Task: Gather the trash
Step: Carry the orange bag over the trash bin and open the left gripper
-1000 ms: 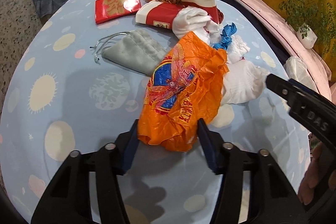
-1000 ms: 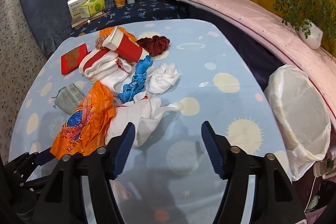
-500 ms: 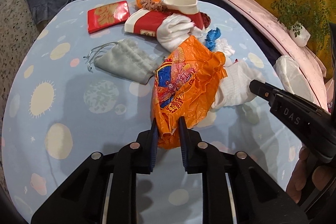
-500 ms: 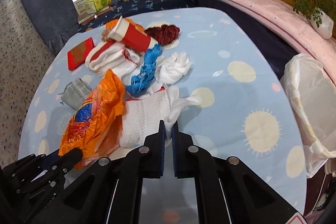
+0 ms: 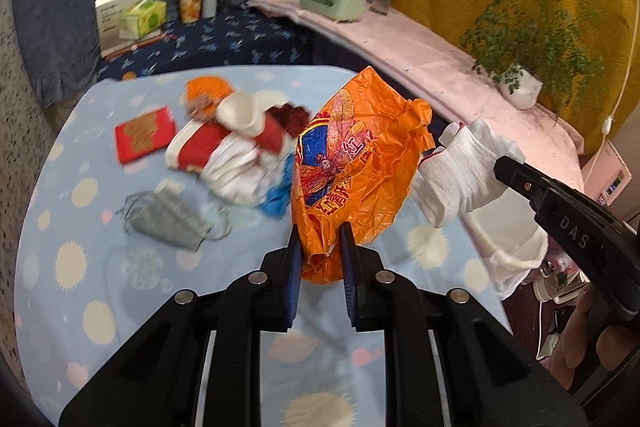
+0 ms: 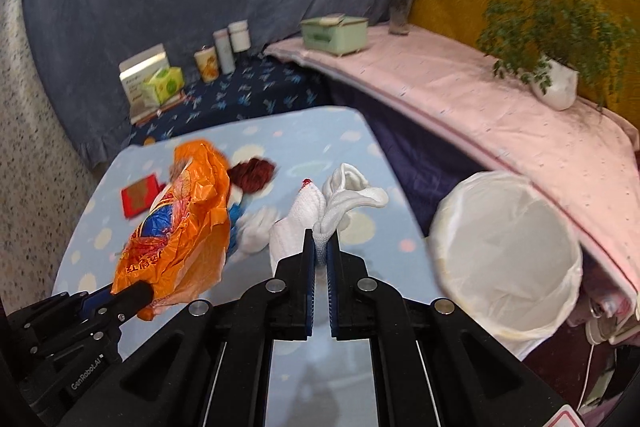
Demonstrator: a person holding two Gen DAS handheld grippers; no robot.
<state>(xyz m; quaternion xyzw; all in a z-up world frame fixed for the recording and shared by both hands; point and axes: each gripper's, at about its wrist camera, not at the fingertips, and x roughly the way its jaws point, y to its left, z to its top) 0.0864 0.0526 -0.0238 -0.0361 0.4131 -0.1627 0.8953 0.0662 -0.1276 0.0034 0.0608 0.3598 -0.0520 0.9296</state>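
Orange plastic bag point(image 5: 352, 163), crumpled and printed, hangs lifted above the counter point(image 5: 80, 227), its lower end clenched in the left tool point(image 5: 320, 259). The right tool point(image 6: 320, 251) is clamped on a white cloth point(image 6: 332, 211), held aloft near the white-lined bin point(image 6: 508, 251) beside the counter.
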